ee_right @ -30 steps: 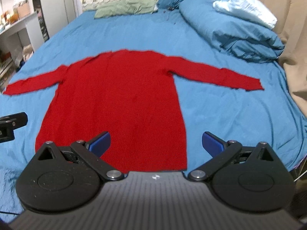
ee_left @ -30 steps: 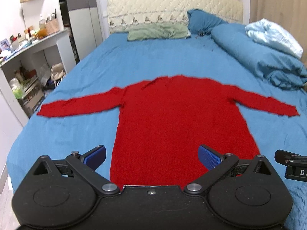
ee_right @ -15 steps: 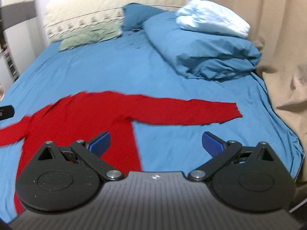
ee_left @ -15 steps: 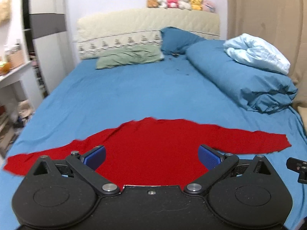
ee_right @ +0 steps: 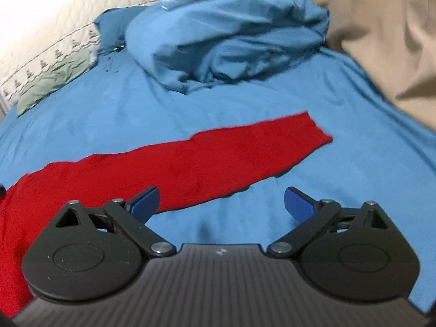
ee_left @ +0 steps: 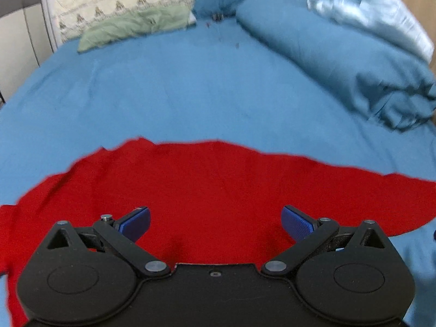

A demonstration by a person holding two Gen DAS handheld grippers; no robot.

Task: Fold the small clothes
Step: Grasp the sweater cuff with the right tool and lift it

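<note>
The long-sleeved knit sweater [ee_left: 218, 188] was plain bright red on a plain medium-blue bedsheet [ee_left: 177, 95]. At twelve o'clock stood a cream quilted headboard [ee_left: 122, 0] with a row of dark tree motifs; at two, a teal-blue rolled duvet [ee_left: 327, 54] and a pale-blue satin blanket [ee_left: 368, 13].

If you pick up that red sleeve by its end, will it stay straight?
Probably not. The red sleeve lies flat and limp on the blue bedsheet, so it would likely droop. It looks thin, likely light. The knit probably isn't slippery.
</note>
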